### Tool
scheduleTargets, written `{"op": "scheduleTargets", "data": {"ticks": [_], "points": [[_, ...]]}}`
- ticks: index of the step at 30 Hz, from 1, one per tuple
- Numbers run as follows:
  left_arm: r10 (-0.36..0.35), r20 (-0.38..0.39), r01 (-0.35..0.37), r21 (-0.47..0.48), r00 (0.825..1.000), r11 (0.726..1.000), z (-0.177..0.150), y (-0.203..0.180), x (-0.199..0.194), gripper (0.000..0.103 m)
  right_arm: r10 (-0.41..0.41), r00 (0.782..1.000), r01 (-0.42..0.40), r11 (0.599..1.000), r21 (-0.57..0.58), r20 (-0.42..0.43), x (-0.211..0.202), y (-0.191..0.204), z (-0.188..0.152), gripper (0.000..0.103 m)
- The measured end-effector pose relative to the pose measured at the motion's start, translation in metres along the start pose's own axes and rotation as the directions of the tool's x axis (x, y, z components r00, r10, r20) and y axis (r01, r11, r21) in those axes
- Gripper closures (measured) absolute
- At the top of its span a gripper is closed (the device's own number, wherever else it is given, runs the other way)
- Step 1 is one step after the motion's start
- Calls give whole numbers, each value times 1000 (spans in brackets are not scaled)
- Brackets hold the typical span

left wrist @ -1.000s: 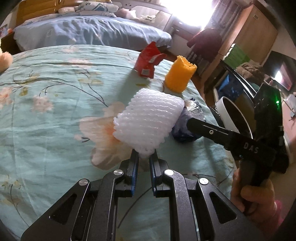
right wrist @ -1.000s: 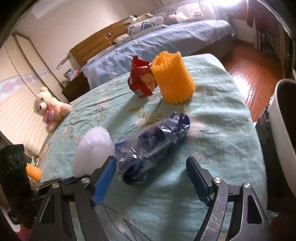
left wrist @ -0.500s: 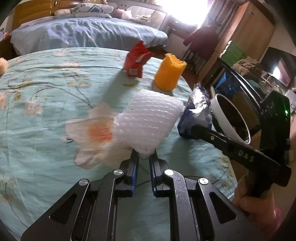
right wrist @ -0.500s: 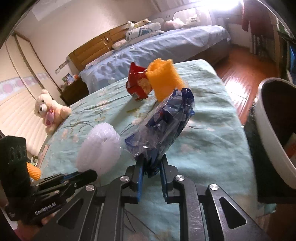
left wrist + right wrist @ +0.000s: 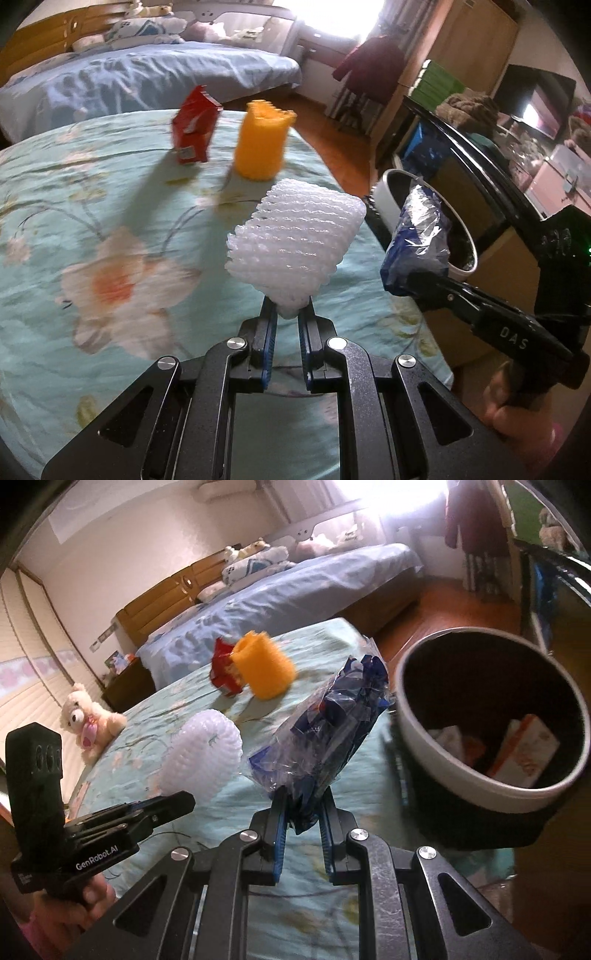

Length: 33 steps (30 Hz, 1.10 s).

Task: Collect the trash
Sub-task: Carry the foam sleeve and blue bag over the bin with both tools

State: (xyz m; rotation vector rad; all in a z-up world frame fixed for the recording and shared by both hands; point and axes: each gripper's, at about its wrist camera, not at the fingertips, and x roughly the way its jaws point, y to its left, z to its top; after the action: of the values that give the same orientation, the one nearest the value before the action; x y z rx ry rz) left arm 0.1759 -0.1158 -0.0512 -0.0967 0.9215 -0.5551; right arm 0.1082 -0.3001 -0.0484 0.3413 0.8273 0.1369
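Note:
My left gripper (image 5: 287, 314) is shut on a white foam net sleeve (image 5: 295, 247), held up above the bed. The same white sleeve (image 5: 202, 753) shows at the left of the right wrist view, with the left gripper (image 5: 177, 805) below it. My right gripper (image 5: 301, 812) is shut on a crumpled blue and clear plastic wrapper (image 5: 325, 731), lifted off the cover. In the left wrist view that wrapper (image 5: 415, 251) hangs beside the rim of a white-rimmed trash bin (image 5: 461, 266). The bin (image 5: 413, 720) stands right of the bed with cartons inside.
An orange foam net sleeve (image 5: 263, 142) and a red snack packet (image 5: 194, 125) stand on the floral bed cover (image 5: 74, 206). A teddy bear (image 5: 88, 723) sits at the bed's far left. A second bed (image 5: 295, 590), a wardrobe and wooden floor lie behind.
The right gripper closed on the blue wrapper and lifted it off the bed. Both grippers moved with their loads toward the trash bin, which now fills more of the right wrist view.

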Motion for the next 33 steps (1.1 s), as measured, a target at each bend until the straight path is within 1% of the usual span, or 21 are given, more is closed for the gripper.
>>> {"op": "scheduleTargets", "data": {"ticks": [6,13,20,25,33], "points": [[-24,-5,24,54,1000,998,7,-29,8,92,-39,999,38,999,21,33,-18,-20,0,87],[-50,-6,51,122,999,991,18,-64,19,92,-86,994,82,994,73,59,-32,-51,4,87],[-60,-15,61,173,998,983,29,-88,33,92,-134,988,125,986,111,79,-41,-74,9,87],[-61,-21,64,200,998,978,36,-103,42,92,-151,985,140,982,129,85,-44,-87,11,87],[-60,-24,64,228,998,972,46,-116,50,92,-179,979,166,977,134,92,-46,-96,16,87]]}}
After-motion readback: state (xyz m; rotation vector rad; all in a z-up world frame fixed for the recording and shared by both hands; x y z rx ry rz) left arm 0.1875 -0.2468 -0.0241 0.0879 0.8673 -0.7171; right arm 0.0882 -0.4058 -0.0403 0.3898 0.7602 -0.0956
